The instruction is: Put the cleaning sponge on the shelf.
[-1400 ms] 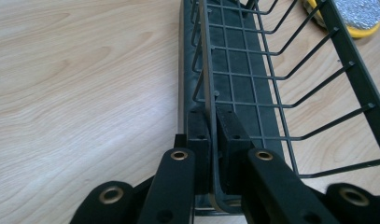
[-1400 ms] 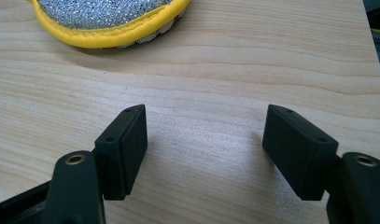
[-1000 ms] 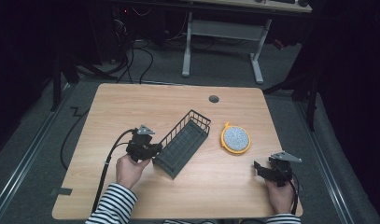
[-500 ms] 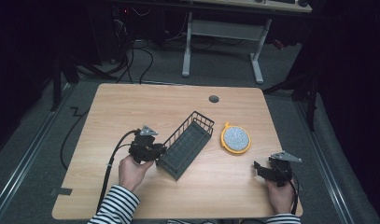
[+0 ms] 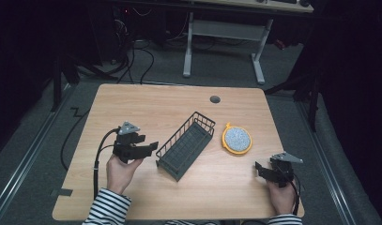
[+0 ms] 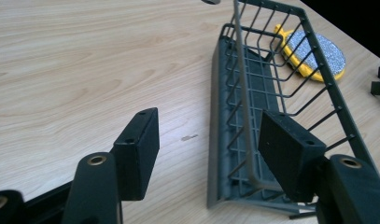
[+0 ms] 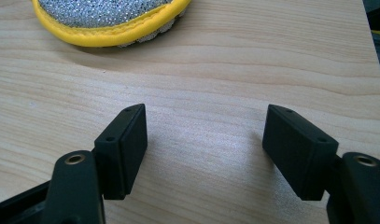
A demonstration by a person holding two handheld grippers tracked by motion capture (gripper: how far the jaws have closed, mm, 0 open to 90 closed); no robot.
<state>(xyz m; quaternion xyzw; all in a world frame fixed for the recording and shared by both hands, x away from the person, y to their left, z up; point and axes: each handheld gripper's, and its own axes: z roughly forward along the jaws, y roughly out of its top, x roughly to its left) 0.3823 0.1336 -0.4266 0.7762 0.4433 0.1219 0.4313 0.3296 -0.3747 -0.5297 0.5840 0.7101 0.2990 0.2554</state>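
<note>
A dark wire basket (image 5: 186, 145) lies slantwise in the middle of the wooden table (image 5: 156, 108). Just left of its near end is my left gripper (image 5: 152, 146), pointing at it. Its jaws have just been opening and now stand wide in the left gripper view (image 6: 211, 144). The basket (image 6: 215, 116) lies right ahead of them, and the pads do not press on it. A round yellow-rimmed scrubber (image 5: 236, 139) lies right of the basket. My right gripper (image 5: 260, 169) rests near the table's right front corner, open over bare wood (image 7: 206, 149), with the scrubber (image 7: 108, 18) ahead of it.
A round cable hole (image 5: 215, 99) sits near the table's far edge. A black cable (image 5: 98, 159) trails from the left gripper toward the front edge. A white desk frame (image 5: 221, 33) stands on the floor beyond the table.
My left gripper has opened, let go of the basket's near end and drawn back a little to the left and up. The right gripper has stayed still.
</note>
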